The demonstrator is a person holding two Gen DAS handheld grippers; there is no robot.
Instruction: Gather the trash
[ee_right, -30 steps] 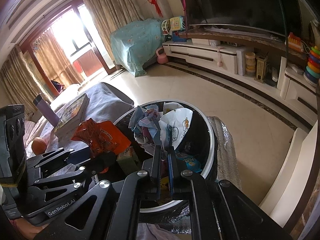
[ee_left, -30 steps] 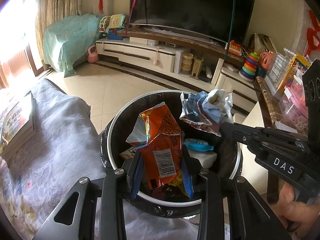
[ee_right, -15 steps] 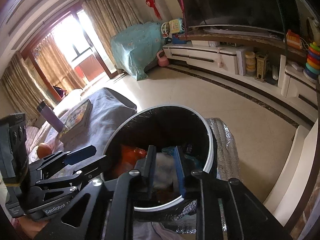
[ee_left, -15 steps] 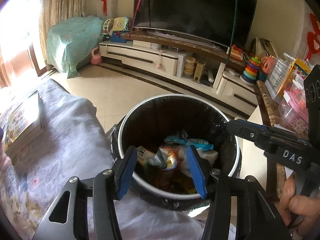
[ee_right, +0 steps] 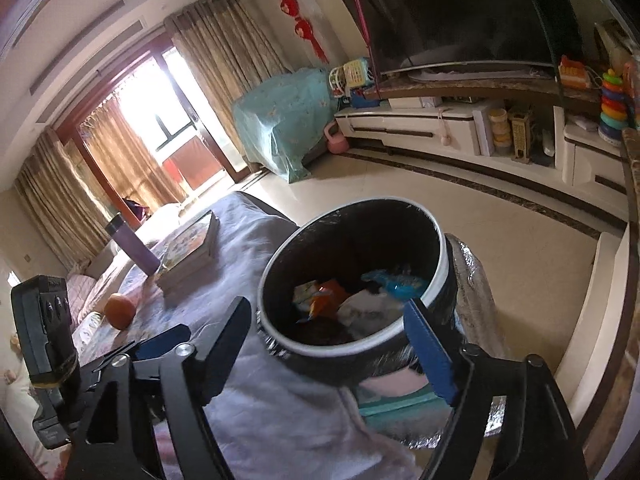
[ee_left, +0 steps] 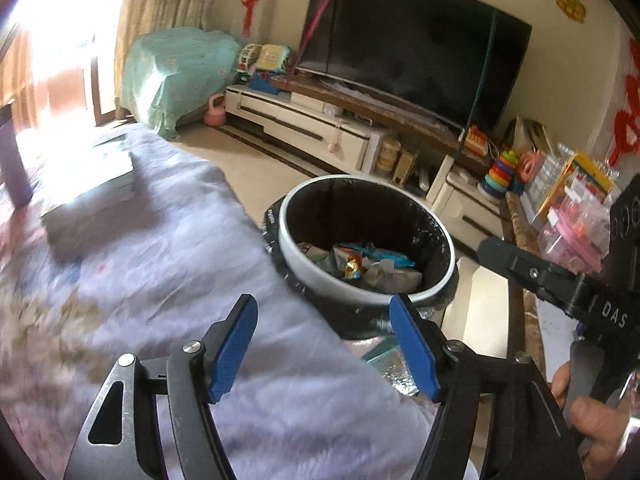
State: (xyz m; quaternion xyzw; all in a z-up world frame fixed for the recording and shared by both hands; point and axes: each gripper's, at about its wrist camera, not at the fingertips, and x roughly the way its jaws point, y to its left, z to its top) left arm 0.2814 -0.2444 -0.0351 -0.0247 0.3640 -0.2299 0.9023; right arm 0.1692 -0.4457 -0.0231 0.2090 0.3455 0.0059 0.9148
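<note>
Crinkly, featherlight wrappers (ee_left: 362, 264) lying inside the bin (ee_left: 308, 268); pinching any by a loose edge. Left gripper (ee_left: 326, 346) and right gripper (ee_right: 334, 354) jaws just opening, standing apart, empty.

Both wrappers dropped, both grippers pulled back.

The left gripper (ee_left: 326, 348) no longer pinches the orange snack bag (ee_right: 326, 298), and the right gripper (ee_right: 332, 346) has let go of its crumpled wrappers (ee_right: 394, 282); all of it now lies inside the trash bin (ee_left: 438, 286). Both sets of jaws have just been opening and stand wide with nothing between them, drawn away from the bin over the lilac blanket (ee_left: 168, 264).
</note>
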